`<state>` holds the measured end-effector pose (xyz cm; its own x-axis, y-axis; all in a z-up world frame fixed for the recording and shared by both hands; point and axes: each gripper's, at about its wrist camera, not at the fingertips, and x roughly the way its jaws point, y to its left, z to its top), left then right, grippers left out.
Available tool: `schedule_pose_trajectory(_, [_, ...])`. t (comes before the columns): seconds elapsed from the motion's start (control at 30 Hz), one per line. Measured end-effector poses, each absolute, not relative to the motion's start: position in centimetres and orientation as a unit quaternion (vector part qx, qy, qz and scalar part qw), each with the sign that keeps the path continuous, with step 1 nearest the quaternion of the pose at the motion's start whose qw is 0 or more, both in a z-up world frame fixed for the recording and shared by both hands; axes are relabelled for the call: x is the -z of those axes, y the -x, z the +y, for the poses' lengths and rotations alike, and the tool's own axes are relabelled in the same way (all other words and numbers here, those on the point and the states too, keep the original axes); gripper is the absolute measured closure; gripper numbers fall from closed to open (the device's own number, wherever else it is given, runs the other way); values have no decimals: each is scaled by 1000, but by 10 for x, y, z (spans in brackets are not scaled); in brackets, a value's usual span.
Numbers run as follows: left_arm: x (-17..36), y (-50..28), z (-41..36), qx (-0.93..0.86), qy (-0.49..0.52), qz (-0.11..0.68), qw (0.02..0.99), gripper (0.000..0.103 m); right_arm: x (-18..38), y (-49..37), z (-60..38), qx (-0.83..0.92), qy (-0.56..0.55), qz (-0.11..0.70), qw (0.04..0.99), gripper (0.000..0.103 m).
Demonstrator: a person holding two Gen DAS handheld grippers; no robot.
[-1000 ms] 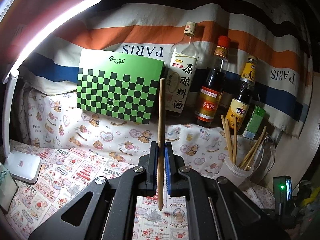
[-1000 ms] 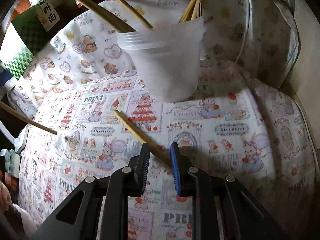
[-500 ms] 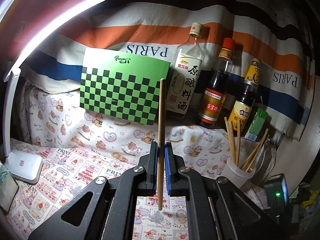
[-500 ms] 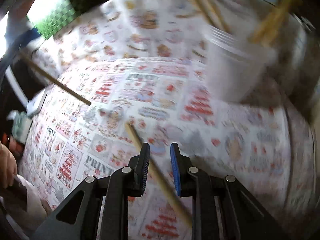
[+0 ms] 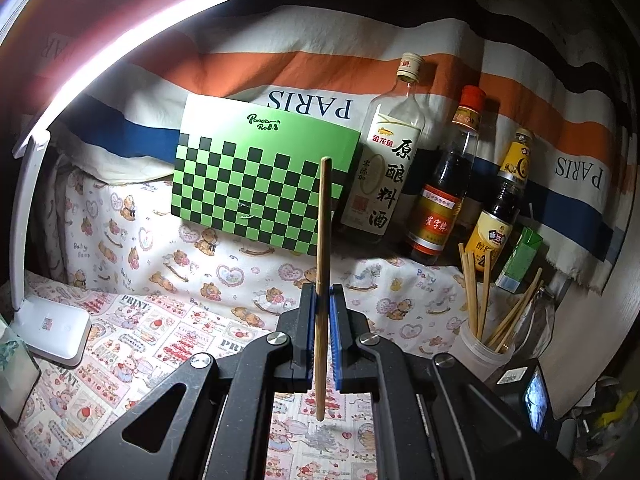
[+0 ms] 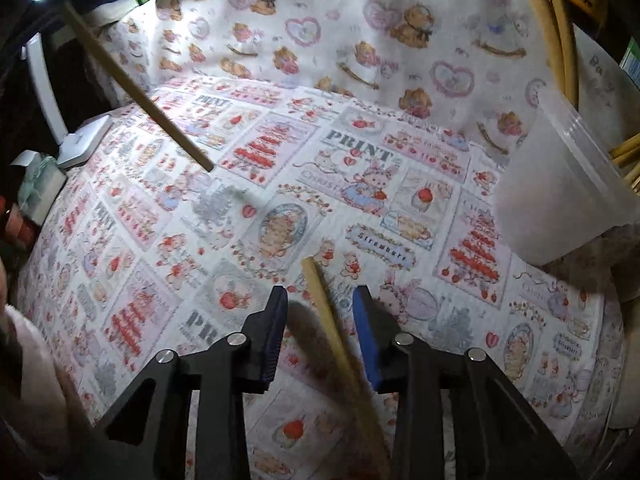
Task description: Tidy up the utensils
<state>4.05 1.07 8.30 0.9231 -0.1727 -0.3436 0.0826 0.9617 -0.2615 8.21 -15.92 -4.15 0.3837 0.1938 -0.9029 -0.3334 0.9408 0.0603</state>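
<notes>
My left gripper (image 5: 322,308) is shut on a wooden chopstick (image 5: 322,240) and holds it upright above the printed cloth. That chopstick also shows in the right wrist view (image 6: 136,92), slanting in from the upper left. My right gripper (image 6: 320,300) is open, its jaws on either side of a second chopstick (image 6: 332,328) that lies on the cloth. A translucent plastic cup (image 5: 480,350) with several chopsticks stands at the right; it shows in the right wrist view (image 6: 560,196) too.
A green checkered board (image 5: 260,184) and three sauce bottles (image 5: 440,184) lean against the striped cloth at the back. A white desk lamp (image 5: 48,324) stands at the left. A small green carton (image 5: 520,260) sits behind the cup.
My right gripper has swung left and drawn back from the cup, and the lying chopstick now sits between its open jaws. My left gripper has shifted slightly, still holding its chopstick upright.
</notes>
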Motion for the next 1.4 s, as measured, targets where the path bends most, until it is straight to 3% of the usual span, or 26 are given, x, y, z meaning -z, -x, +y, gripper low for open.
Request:
schedule_pose_trajectory(0.1, [-84,-40,10,64,120,185,973,97,43,-85,-162,-151,74,530,831,81])
schedule_pose_trajectory(0.13, [-84,-39,10,66,121,184,973,97,43,-86,-161,-148,80,527,833,92])
schedule_pose_trajectory(0.17, [-85,-39,10,68,122,184,973,97,44,-86,-160,-144,86,524,835,93])
schedule_pose_trajectory(0.4, [-86,-38,9,68,116,180,974,97,12,-81,-178,-141,53,480,864,95])
schedule_pose_trajectory(0.9, [-106,-26,-14,127,123,183,967,97,-176,-5,-241,-65,-20,185,980,95])
schedule_pose_trajectory(1.17, [-155,-20,-65,199,100,141,965,97,-206,0,-284,-25,-87,102,991,95])
schedule_pose_trajectory(1.4, [-170,-48,-101,264,152,123,944,97,-208,-2,-311,15,-109,59,992,95])
